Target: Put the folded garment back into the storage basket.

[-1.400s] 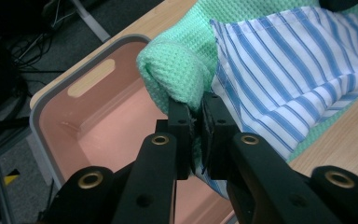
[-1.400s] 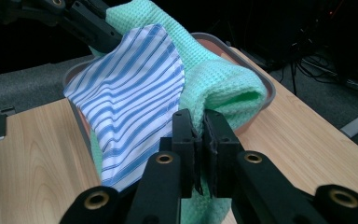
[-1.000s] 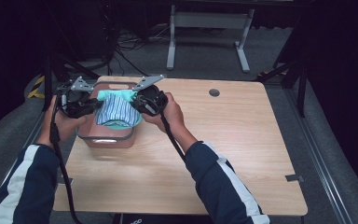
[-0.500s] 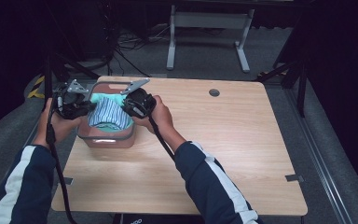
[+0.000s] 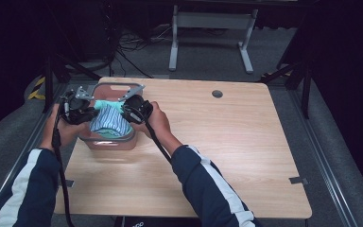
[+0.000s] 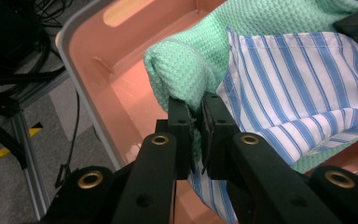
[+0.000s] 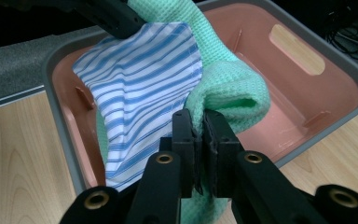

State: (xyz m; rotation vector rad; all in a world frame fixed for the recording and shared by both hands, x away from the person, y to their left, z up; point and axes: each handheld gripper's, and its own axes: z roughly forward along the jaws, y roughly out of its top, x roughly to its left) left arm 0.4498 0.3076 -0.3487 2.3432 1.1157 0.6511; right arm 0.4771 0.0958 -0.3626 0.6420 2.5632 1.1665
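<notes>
Cloths: your green waffle-weave cloth (image 6: 200,51) and blue-striped white cloth (image 6: 303,93) hang bunched together over the pink bin (image 7: 307,84), partly inside it.
Left tongs (image 6: 195,114): pressed together, pinching a green fold with striped cloth beside it.
Right tongs (image 7: 199,126): pressed together on the green edge where the striped cloth meets it.
Bin: sits at the table's (image 5: 246,142) far-left corner.
Step, as I judge it: lowering the bundle into the bin.
How: bring both hands down level and together, keep the cloth inside the grey rim (image 7: 349,70), and release only once its weight rests on the bin floor.
Risk: a trailing corner draping over the rim.
</notes>
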